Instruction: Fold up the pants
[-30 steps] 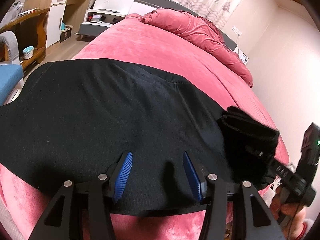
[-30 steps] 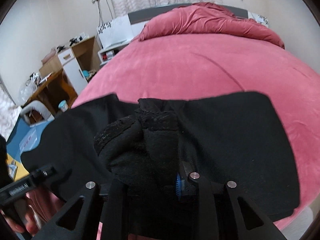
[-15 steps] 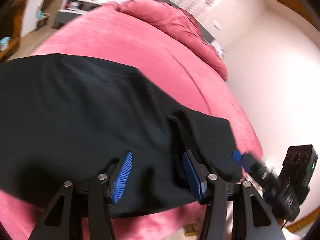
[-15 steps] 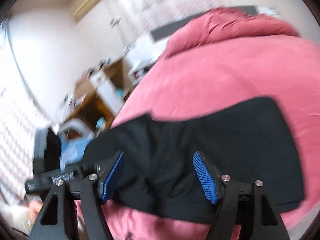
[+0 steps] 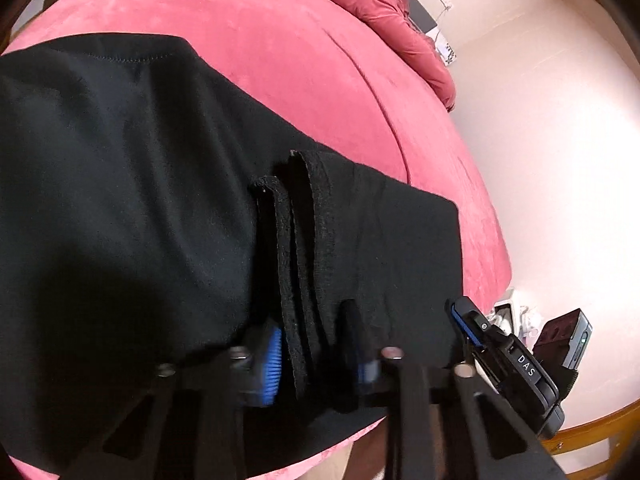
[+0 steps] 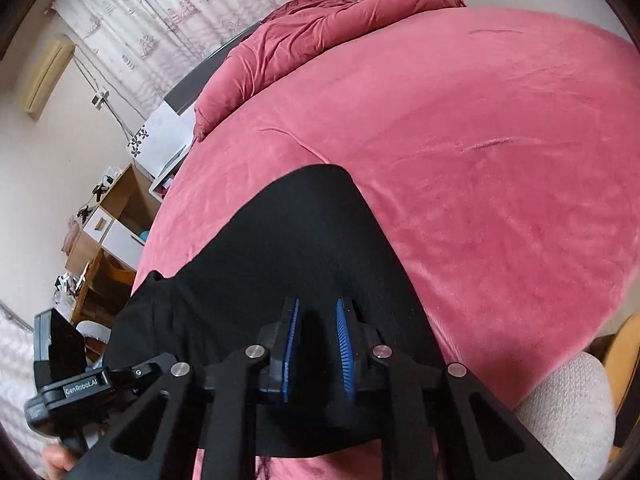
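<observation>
Black pants [image 5: 120, 208] lie folded across the near edge of a red bed [image 5: 288, 64]. In the left wrist view their ribbed cuffs [image 5: 304, 264] lie on top of the fabric. My left gripper [image 5: 318, 354] is closed on these cuffs, which run between the blue pads. The right gripper shows at the lower right of this view [image 5: 480, 332]. In the right wrist view the pants [image 6: 288, 248] fill the near middle. My right gripper [image 6: 316, 344] is over the pants' near edge, jaws narrowed with dark fabric between the pads; whether it grips is unclear.
A red duvet [image 6: 320, 28] is heaped at the bed's far end by the headboard. Wooden desk and drawers [image 6: 108, 220] stand left of the bed. A light cushioned seat [image 6: 560, 408] is at the near right. A wall runs along the bed's right side [image 5: 540, 140].
The right gripper let go of the bunched cuffs and laid them on the pants, then moved to the near edge and narrowed. The left gripper swung right and closed on the cuffs.
</observation>
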Motion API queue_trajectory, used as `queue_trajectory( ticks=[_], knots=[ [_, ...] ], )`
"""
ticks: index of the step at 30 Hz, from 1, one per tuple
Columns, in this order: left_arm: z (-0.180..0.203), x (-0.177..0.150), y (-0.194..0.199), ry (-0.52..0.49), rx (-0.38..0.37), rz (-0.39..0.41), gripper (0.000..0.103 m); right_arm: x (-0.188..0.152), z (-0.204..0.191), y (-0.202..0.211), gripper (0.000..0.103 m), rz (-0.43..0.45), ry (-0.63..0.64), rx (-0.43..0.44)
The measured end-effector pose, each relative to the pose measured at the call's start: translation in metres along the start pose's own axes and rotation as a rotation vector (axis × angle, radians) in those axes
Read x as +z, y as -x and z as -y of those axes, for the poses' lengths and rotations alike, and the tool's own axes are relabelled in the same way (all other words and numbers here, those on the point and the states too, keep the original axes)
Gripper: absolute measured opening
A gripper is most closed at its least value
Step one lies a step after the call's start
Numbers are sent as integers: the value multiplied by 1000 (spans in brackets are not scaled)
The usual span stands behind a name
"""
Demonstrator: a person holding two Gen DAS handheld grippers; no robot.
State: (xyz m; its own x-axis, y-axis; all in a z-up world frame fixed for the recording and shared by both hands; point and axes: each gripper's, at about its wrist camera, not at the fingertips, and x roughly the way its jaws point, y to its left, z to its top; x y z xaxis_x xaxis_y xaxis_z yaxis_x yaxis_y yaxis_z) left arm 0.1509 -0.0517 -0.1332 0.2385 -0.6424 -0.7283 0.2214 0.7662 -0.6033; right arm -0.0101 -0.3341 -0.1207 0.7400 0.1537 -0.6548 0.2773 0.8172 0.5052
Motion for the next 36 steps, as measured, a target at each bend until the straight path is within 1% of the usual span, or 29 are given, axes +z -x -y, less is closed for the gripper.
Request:
queue_trajectory(
  ticks=[1,2,5,6,8,10,12,15,16,18,20,23,25,26,27,29,31,32,36],
  knots=[
    [2,1,3,-16,-1,6,19,0,-1,1,18,4,4,2],
    [6,2,7,-30,-9,21,19,2,-2,2,20,7,5,8],
    [14,7,37,-87,-56,114,17,1,-6,7,21,19,22,7],
    [15,7,42,-102,-53,131,16,2,-6,7,21,13,25,7],
    [12,6,43,-111,-36,132,16,-1,-4,0,21,-8,13,18],
    [4,-2,30,-101,10,94,16,-3,-5,-7,21,-29,14,5],
    [-6,-14,17,-72,29,73,16,-4,-5,-12,21,-43,19,1],
    [-19,-27,14,-70,5,116,16,-5,-4,-18,21,-49,18,4],
    [-19,-29,13,-83,3,122,19,-6,-4,-20,21,-49,22,0],
    [-16,-30,13,-114,13,126,21,-7,-8,-23,21,-43,43,-22],
    [-15,-29,18,-123,19,132,25,-9,-12,-24,21,-35,64,-41],
    [-19,-32,30,-89,24,147,30,-10,-15,-23,21,-26,71,-47],
    [-25,-38,48,-73,31,176,31,-10,-15,-16,21,3,72,-41],
    [-27,-41,61,-76,50,200,31,-11,-18,-12,21,19,83,-43],
    [-30,-43,70,-80,73,221,31,-11,-22,-8,24,35,101,-41],
    [-34,-50,88,-78,93,252,31,-14,-35,-3,24,55,154,10],
    [-43,-59,109,-53,98,280,31,-19,-51,-5,24,39,209,53],
    [-51,-65,120,-26,105,294,32,-23,-62,-9,24,15,246,65],
    [-78,-84,142,92,110,303,33,-40,-103,-28,24,-77,372,122]
  ],
)
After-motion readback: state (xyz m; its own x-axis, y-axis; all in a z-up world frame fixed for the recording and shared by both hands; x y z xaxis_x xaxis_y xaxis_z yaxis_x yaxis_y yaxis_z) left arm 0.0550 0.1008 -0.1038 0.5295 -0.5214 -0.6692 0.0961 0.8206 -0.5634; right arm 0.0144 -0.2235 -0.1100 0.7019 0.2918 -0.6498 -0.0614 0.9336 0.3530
